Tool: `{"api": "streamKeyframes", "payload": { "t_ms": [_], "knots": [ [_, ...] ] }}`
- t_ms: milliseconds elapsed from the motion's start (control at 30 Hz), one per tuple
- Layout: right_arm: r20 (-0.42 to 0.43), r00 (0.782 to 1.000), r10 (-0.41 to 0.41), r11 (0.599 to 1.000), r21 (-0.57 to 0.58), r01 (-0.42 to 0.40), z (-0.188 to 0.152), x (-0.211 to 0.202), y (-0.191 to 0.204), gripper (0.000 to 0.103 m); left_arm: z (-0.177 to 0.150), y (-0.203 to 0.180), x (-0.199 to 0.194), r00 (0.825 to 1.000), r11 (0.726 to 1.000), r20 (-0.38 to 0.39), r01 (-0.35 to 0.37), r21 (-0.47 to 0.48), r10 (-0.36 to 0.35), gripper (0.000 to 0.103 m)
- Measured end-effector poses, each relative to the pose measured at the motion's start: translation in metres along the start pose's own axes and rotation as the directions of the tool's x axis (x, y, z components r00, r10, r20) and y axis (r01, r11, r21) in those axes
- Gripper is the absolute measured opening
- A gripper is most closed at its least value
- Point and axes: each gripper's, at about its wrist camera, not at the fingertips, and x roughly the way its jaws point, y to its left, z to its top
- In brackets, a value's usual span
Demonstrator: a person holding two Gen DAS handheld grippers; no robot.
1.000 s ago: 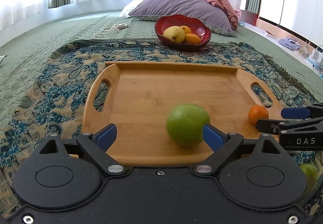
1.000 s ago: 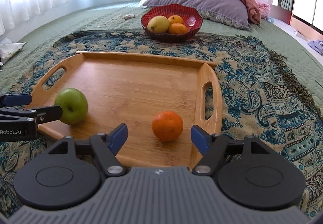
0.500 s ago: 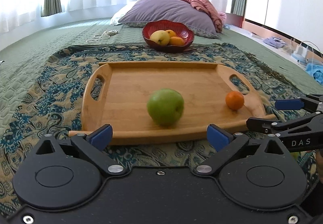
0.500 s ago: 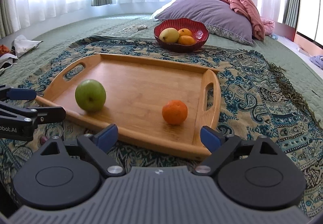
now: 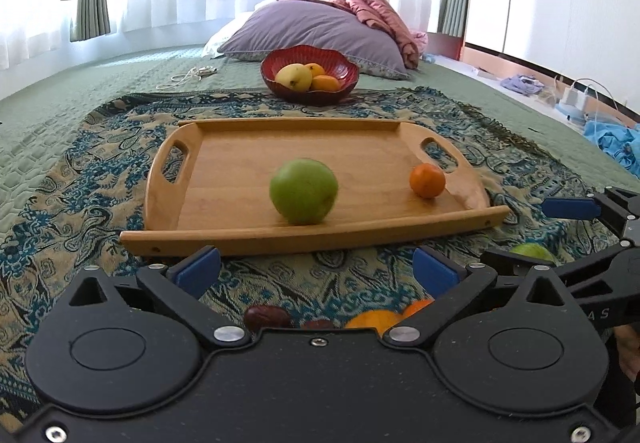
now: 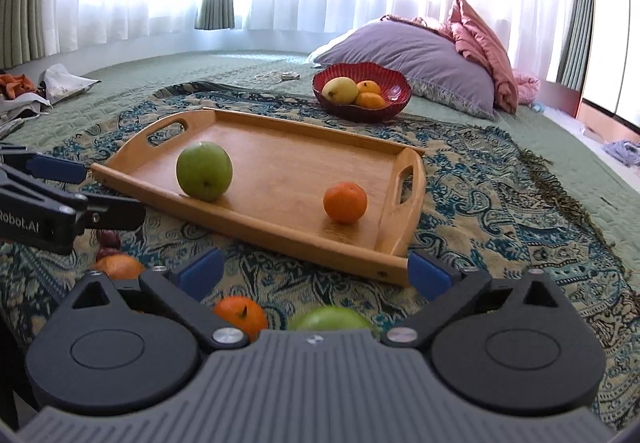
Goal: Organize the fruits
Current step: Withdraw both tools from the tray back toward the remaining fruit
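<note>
A wooden tray lies on the patterned blanket. On it sit a green apple and a small orange. My left gripper is open and empty, short of the tray's near edge. My right gripper is open and empty, also short of the tray. Loose fruit lies on the blanket close under the grippers: oranges, a second green apple and dark red dates.
A red bowl with a yellow mango and oranges stands beyond the tray. A purple pillow and pink bedding lie behind it. A cable lies at back left. Clothes and chargers lie at far right.
Both grippers have pulled back and away from the tray, leaving the apple and orange on it. Loose fruit on the blanket has come into view beneath them.
</note>
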Motion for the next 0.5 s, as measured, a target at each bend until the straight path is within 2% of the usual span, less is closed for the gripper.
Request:
{"api": "streamKeyframes", "payload": {
  "t_ms": [300,500],
  "knots": [
    [0.049,0.999,-0.012,1.0,0.017,0.011,-0.027,-0.021,-0.001,0.103,-0.023,-0.008,-0.016,1.0,1.0,0.011,0.021,0.007,-0.021,0.103],
    [0.05,0.998,-0.031,0.999,0.012,0.03,-0.039,-0.025,0.0,0.103,-0.039,-0.016,-0.023,1.0,0.999,0.013,0.027,0.023,-0.027,0.103]
  ]
}}
